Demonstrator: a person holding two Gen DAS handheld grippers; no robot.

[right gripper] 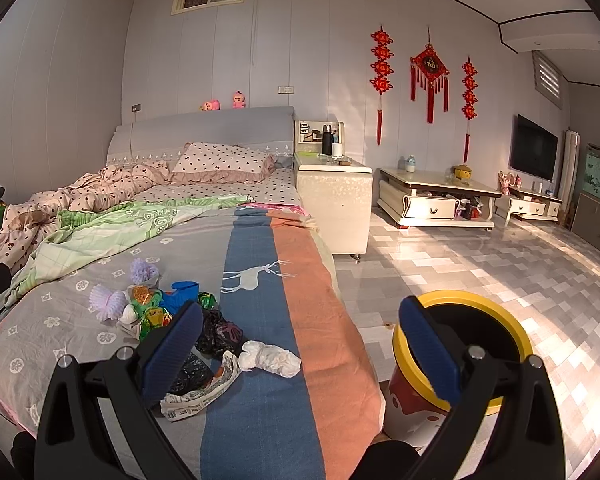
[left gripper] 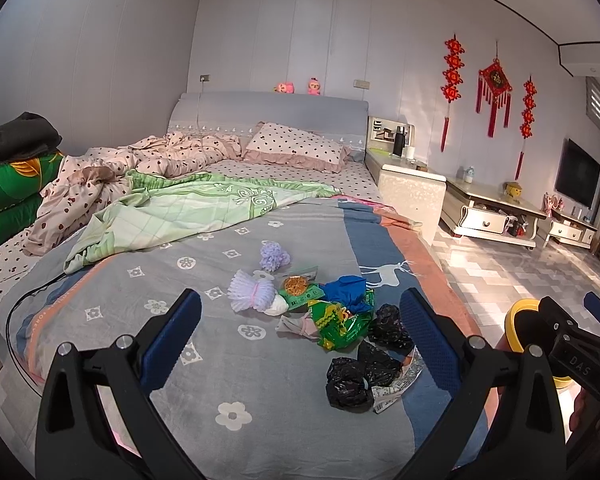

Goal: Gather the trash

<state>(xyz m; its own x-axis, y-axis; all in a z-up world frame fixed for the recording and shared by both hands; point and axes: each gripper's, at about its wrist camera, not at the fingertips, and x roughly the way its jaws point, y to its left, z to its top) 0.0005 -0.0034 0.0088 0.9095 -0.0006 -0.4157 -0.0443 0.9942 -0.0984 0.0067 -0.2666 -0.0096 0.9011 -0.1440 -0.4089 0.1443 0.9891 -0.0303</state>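
Observation:
Trash lies in a heap on the bed's grey blanket (left gripper: 220, 360): crumpled black bags (left gripper: 350, 380), a green snack wrapper (left gripper: 340, 326), a blue wrapper (left gripper: 348, 290), purple foam nets (left gripper: 248, 292) and printed paper (left gripper: 396, 384). My left gripper (left gripper: 300, 344) is open and empty, above and in front of the heap. My right gripper (right gripper: 300, 352) is open and empty, over the bed's edge. A white crumpled tissue (right gripper: 270, 358) lies between its fingers in view. A yellow-rimmed bin (right gripper: 460, 364) stands on the floor beside the bed, behind the right finger (right gripper: 428, 352). The right gripper's body also shows in the left wrist view (left gripper: 572, 344).
Rumpled quilts (left gripper: 172, 208) and a pillow (left gripper: 296, 148) cover the far bed. A white nightstand (right gripper: 334, 200), a low table (right gripper: 436, 200) and a TV (right gripper: 534, 148) stand along the right wall. Tiled floor (right gripper: 500, 280) spreads to the right.

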